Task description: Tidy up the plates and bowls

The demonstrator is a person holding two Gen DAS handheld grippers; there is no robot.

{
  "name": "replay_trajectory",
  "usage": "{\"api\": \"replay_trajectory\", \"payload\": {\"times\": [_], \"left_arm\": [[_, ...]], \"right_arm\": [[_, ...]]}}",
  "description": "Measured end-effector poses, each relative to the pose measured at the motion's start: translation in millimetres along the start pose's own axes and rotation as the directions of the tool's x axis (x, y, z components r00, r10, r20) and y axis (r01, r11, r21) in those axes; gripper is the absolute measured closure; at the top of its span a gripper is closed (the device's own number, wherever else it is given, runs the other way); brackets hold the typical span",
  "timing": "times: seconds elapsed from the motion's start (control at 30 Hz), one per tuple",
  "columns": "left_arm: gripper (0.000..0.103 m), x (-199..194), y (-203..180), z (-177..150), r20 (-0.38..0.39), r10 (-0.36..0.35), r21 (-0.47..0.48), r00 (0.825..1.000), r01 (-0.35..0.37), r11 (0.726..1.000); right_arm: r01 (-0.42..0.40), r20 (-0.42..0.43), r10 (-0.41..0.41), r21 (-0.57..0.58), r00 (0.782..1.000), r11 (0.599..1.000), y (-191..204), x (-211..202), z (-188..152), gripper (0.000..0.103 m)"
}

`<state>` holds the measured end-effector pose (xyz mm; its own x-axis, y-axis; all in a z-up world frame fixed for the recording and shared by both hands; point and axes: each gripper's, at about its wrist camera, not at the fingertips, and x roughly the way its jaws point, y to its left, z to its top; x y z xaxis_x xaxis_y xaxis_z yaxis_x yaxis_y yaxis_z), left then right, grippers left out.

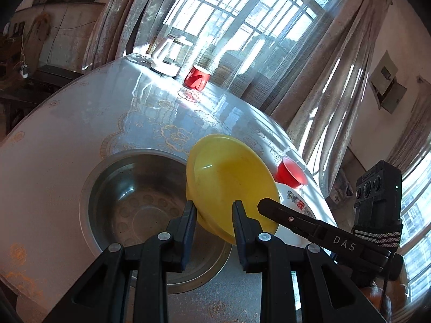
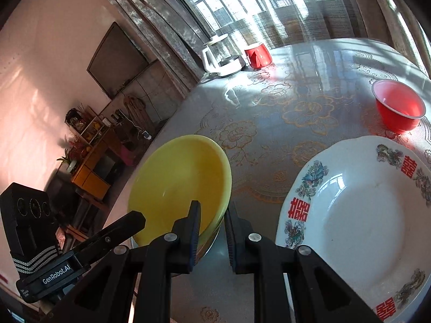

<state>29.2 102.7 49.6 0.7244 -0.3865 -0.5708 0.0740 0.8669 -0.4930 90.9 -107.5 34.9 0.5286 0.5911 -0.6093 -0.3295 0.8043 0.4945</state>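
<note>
Two grippers pinch the yellow bowl (image 1: 231, 183) by its rim, one on each side. The left gripper (image 1: 214, 210) grips the near edge, and the right gripper (image 2: 212, 215) grips the edge nearest the white plate (image 2: 363, 215). The yellow bowl is tilted over the metal bowl (image 1: 134, 202). The white plate lies just beside it on the table (image 2: 269, 107), with a small red bowl (image 2: 398, 107) behind the plate.

One yellow bowl (image 1: 231, 183), one steel basin (image 1: 140, 204), one white patterned plate (image 2: 361, 220), one red bowl (image 2: 398, 107), one red cup (image 2: 257, 55) and one white kettle (image 2: 218, 56) are visible.
</note>
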Motion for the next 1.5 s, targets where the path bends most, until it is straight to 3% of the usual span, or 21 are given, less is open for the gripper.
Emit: {"api": "replay_trajectory", "payload": {"times": [0.77, 1.23, 1.5], "left_arm": [[0.077, 12, 61, -11, -0.059, 0.118, -0.105, 0.991, -0.124, 0.987], [0.077, 11, 63, -10, -0.073, 0.133, -0.102, 0.988, -0.14, 0.985], [0.074, 11, 58, -10, -0.077, 0.176, -0.072, 0.981, -0.182, 0.981]], "right_arm": [[-0.003, -0.171, -0.007, -0.057, 0.985, 0.998, 22, 69, -11, 0.085], [0.013, -0.191, -0.028, -0.081, 0.981, 0.997, 30, 73, -12, 0.083], [0.019, -0.19, -0.036, -0.09, 0.981, 0.996, 31, 72, -14, 0.082]]}}
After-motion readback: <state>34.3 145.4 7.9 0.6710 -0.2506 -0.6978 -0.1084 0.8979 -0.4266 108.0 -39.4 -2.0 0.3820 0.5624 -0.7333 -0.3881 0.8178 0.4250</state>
